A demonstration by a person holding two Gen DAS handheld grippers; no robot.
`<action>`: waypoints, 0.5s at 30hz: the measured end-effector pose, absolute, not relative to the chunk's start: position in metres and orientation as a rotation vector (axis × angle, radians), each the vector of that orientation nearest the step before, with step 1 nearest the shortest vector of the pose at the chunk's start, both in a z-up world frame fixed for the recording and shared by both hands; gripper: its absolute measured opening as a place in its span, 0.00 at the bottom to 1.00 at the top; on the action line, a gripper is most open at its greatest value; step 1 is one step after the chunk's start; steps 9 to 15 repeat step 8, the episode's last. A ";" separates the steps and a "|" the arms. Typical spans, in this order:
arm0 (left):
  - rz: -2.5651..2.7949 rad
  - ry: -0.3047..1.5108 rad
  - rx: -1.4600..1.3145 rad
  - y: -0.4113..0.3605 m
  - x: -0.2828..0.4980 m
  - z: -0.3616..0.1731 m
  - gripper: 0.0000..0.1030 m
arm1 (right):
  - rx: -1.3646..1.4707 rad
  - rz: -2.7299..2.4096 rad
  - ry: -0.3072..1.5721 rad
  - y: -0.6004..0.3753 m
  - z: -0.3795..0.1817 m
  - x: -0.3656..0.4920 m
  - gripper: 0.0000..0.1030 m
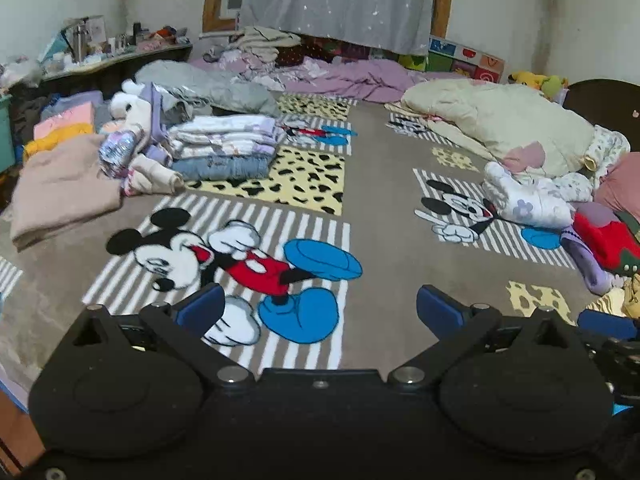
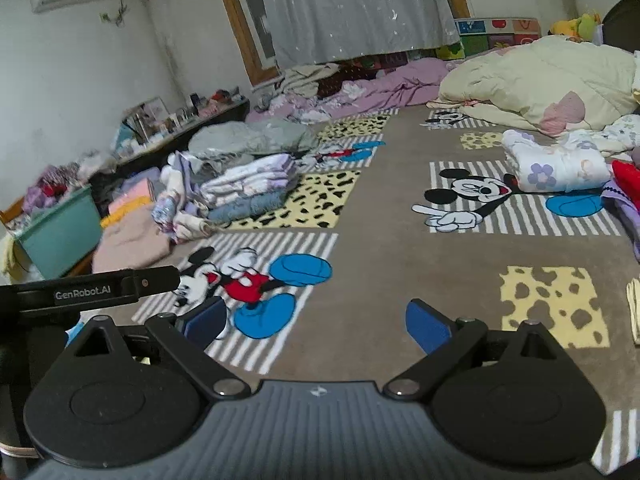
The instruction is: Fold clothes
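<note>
Status: my left gripper [image 1: 318, 306] has its jaws spread wide with nothing between them; my right gripper [image 2: 316, 322] is likewise agape and empty. Both hover above bare cartoon-mouse blanket [image 1: 380, 200].

Reference landmark: the folded stack [image 1: 224, 148]. It sits on a yellow spotted patch of the blanket, well apart from both grippers, at the far left. A loose beige garment [image 1: 60, 192] lies just left of the stack. The unfolded clothes, a floral white garment [image 2: 556, 166] and a red item [image 1: 600, 236], lie far to the right of the stack, across the open blanket.

Fault risks, judged:
1. Pinching blanket pile along with a garment, caused by closing too low.
2. Lifting two tangled pieces at once, caused by the overlap in the right-hand heap.
3. Toppling the stack, caused by a careless placement
</note>
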State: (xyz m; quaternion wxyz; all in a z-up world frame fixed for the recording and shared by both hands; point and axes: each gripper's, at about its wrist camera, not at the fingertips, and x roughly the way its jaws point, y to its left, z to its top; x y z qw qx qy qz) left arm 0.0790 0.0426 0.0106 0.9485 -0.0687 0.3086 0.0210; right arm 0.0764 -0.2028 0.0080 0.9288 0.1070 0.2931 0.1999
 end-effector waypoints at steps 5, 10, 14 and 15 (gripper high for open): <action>0.025 0.637 -0.130 0.040 0.081 0.002 1.00 | 0.197 0.396 0.620 -0.200 0.002 0.085 0.93; 0.012 0.631 -0.129 0.038 0.081 0.000 1.00 | 0.187 0.394 0.625 -0.198 -0.002 0.086 0.93; 0.012 0.631 -0.129 0.038 0.081 0.000 1.00 | 0.187 0.394 0.625 -0.198 -0.002 0.086 0.93; 0.012 0.631 -0.129 0.038 0.081 0.000 1.00 | 0.187 0.394 0.625 -0.198 -0.002 0.086 0.93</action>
